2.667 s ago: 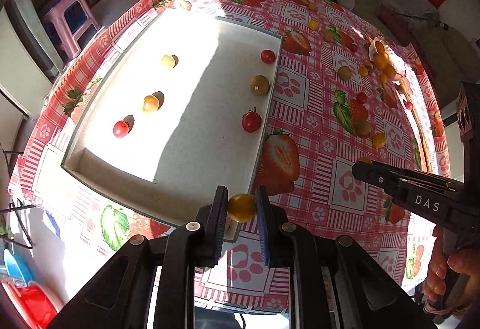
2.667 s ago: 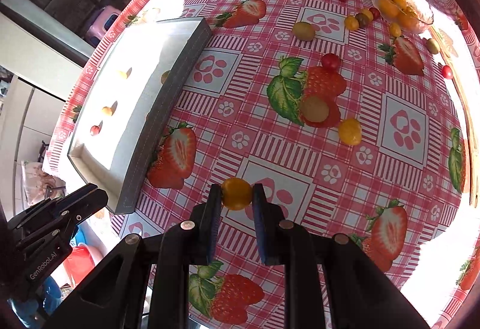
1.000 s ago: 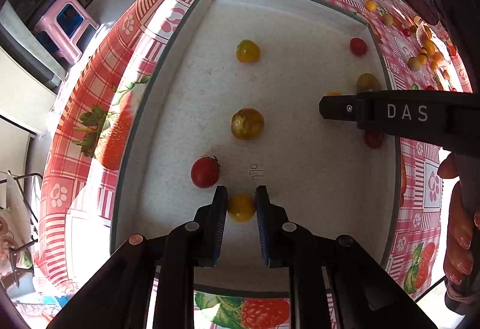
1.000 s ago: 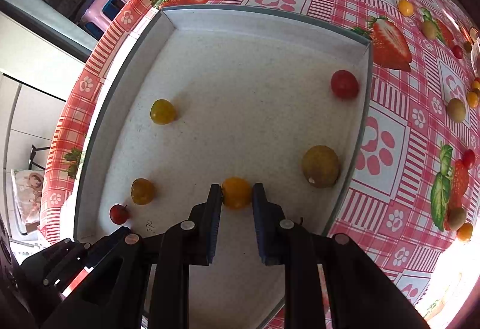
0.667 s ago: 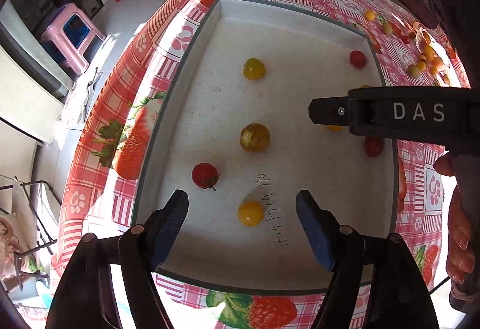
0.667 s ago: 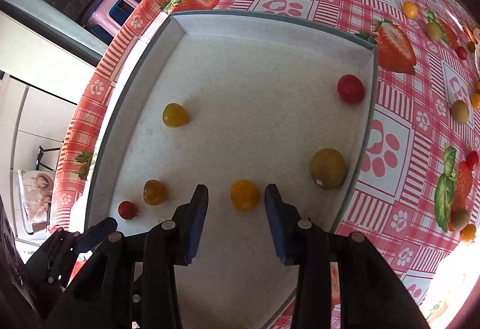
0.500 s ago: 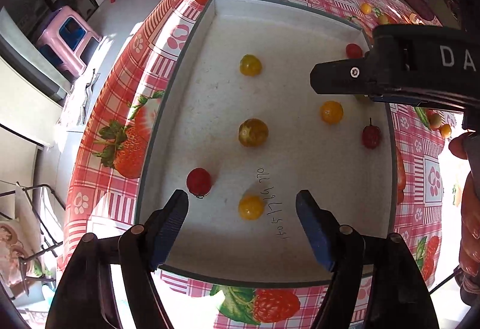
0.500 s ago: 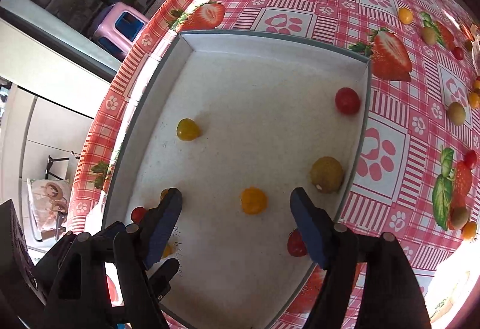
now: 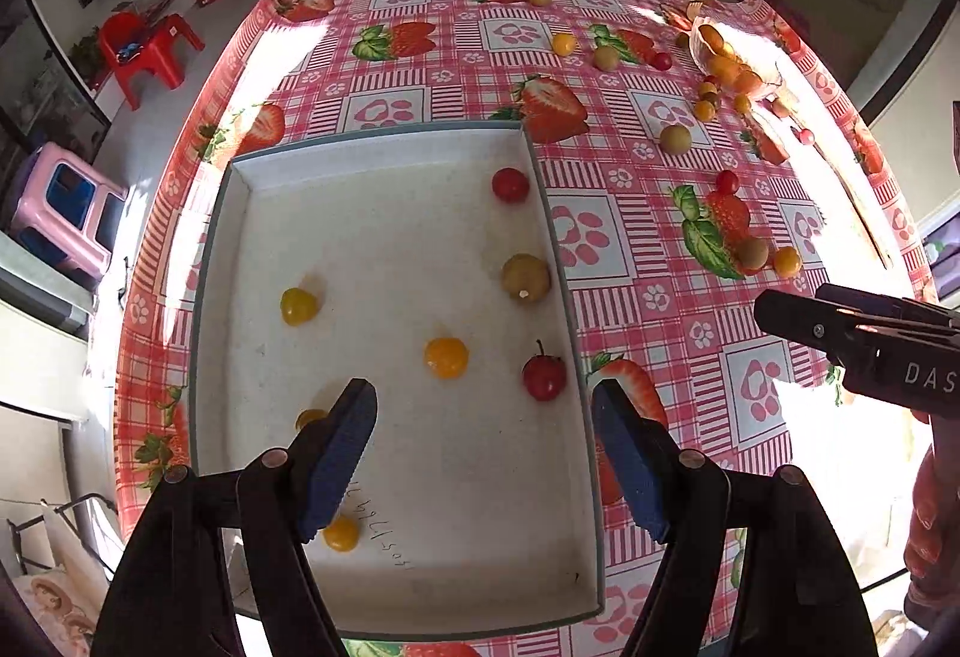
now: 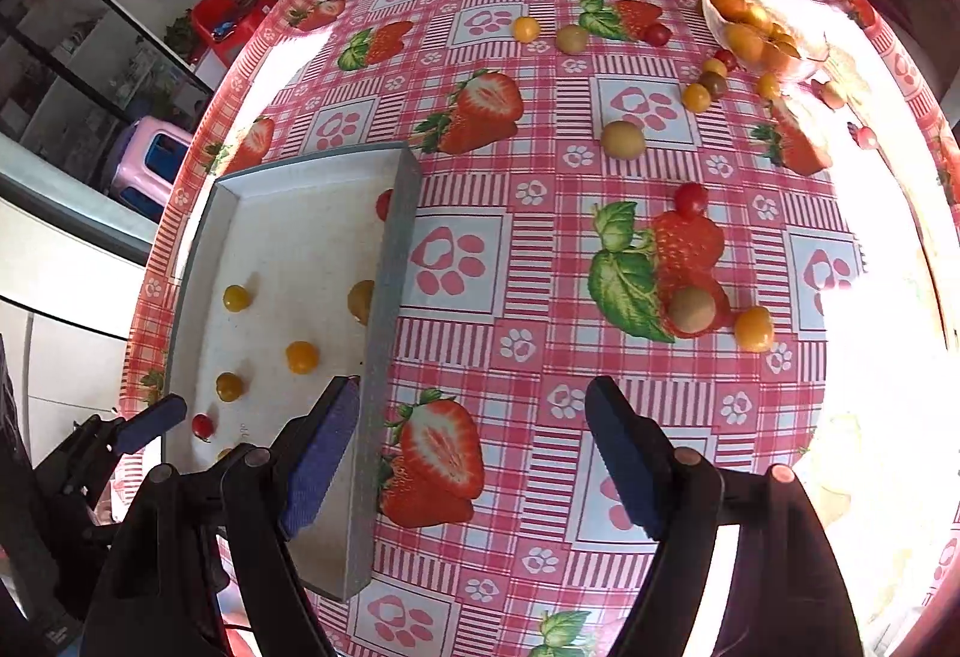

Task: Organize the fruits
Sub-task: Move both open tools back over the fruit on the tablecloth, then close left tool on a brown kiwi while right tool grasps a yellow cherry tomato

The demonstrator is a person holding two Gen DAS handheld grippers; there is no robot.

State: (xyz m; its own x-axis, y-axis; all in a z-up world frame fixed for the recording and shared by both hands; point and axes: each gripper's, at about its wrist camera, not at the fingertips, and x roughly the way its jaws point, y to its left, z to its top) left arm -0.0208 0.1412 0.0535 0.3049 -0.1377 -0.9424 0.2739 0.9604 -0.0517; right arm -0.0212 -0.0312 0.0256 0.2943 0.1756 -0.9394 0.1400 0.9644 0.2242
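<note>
A white tray with grey walls (image 9: 555,237) (image 10: 390,249) lies on the strawberry tablecloth and holds several small fruits: yellow (image 9: 298,305), orange (image 9: 446,357) (image 10: 302,356), red (image 9: 543,378), brownish (image 9: 525,278) and a yellow one at the front (image 9: 341,532). My left gripper (image 9: 483,453) is open and empty above the tray's near half. My right gripper (image 10: 471,453) is open and empty above the cloth, right of the tray wall. It also shows in the left wrist view (image 9: 864,339). Loose fruits lie on the cloth, such as a brown one (image 10: 692,309) and an orange one (image 10: 754,329).
A glass bowl of orange fruits (image 10: 756,36) (image 9: 729,57) stands at the far right of the table. More fruits are scattered near it (image 10: 623,140) (image 10: 690,198). A pink stool (image 9: 66,213) and a red chair (image 9: 147,42) stand on the floor to the left.
Both grippers let go of their yellow-orange fruits in the tray and opened. Both have pulled back and up. The right gripper has swung right, out over the tablecloth.
</note>
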